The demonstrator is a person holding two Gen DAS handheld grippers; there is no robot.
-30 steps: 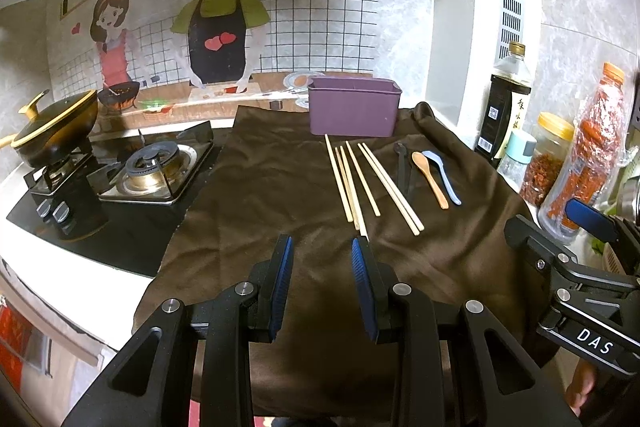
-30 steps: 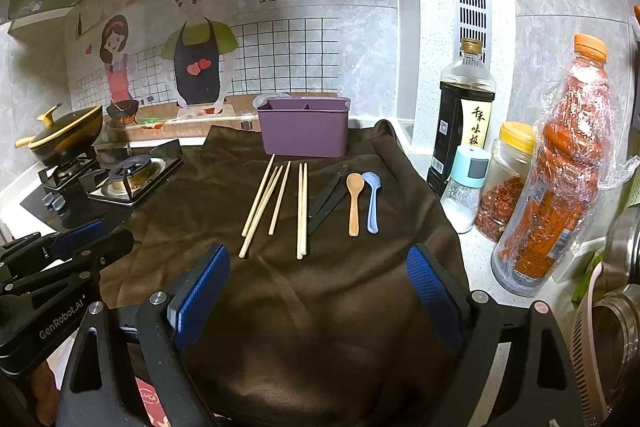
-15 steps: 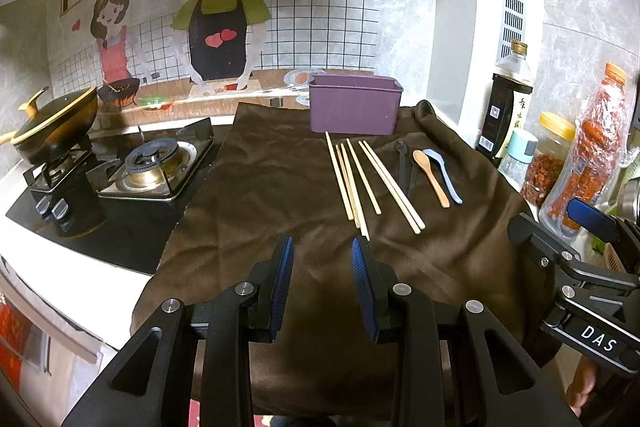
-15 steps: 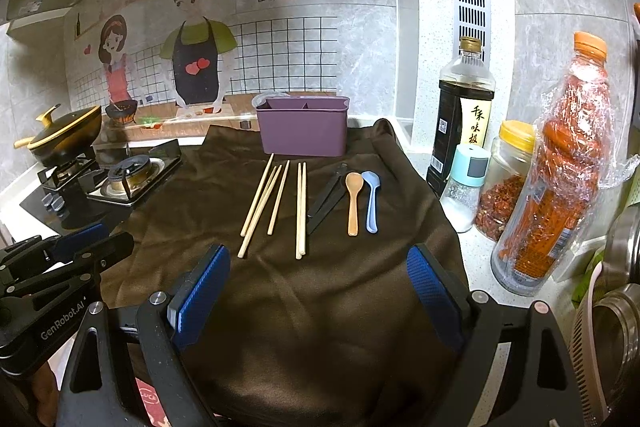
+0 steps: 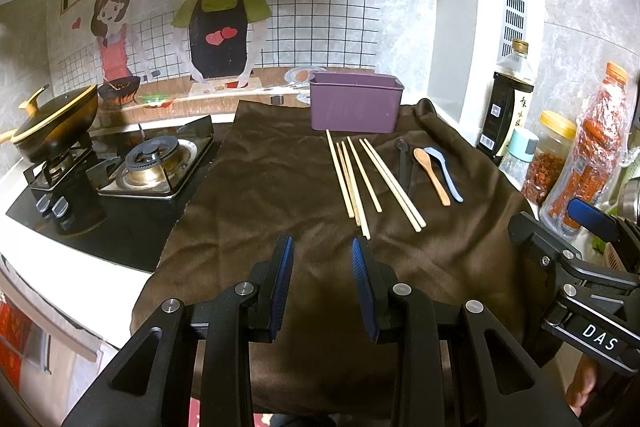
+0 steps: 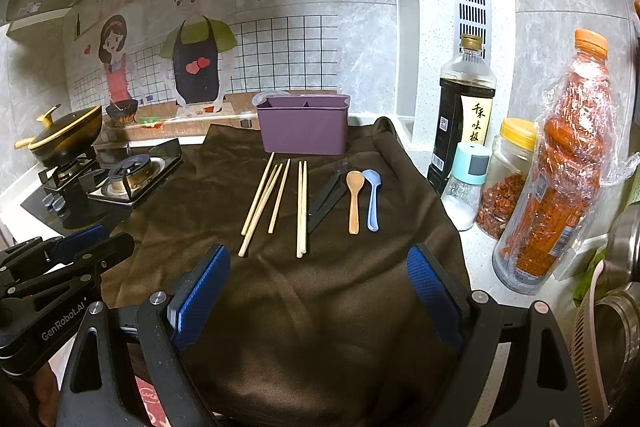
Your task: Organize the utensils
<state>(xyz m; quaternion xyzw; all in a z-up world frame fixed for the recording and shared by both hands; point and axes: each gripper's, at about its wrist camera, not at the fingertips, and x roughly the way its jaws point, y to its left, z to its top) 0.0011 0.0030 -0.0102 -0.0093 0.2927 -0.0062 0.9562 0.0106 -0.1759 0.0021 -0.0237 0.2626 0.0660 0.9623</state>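
Several wooden chopsticks (image 5: 360, 179) (image 6: 276, 199) lie on a brown cloth (image 5: 260, 187) (image 6: 320, 299). Right of them lie two black spoons (image 5: 406, 167) (image 6: 326, 199), a wooden spoon (image 5: 432, 175) (image 6: 354, 199) and a blue spoon (image 5: 446, 173) (image 6: 372, 199). A purple divided holder (image 5: 354, 103) (image 6: 302, 125) stands upright behind them. My left gripper (image 5: 322, 287) is partly open and empty, near the cloth's front edge. My right gripper (image 6: 316, 295) is wide open and empty, in front of the utensils. Each gripper also shows in the other's view, the left (image 6: 60, 267) and the right (image 5: 568, 247).
A gas stove (image 5: 120, 179) with a black pot (image 5: 56, 127) stands to the left. A soy sauce bottle (image 6: 460, 111), a small shaker (image 6: 466, 183), a chili jar (image 6: 508, 179) and an orange-capped bottle (image 6: 560, 167) stand along the right wall.
Both views have shifted very slightly; the utensils lie as before. The jaws of both grippers keep the same opening.
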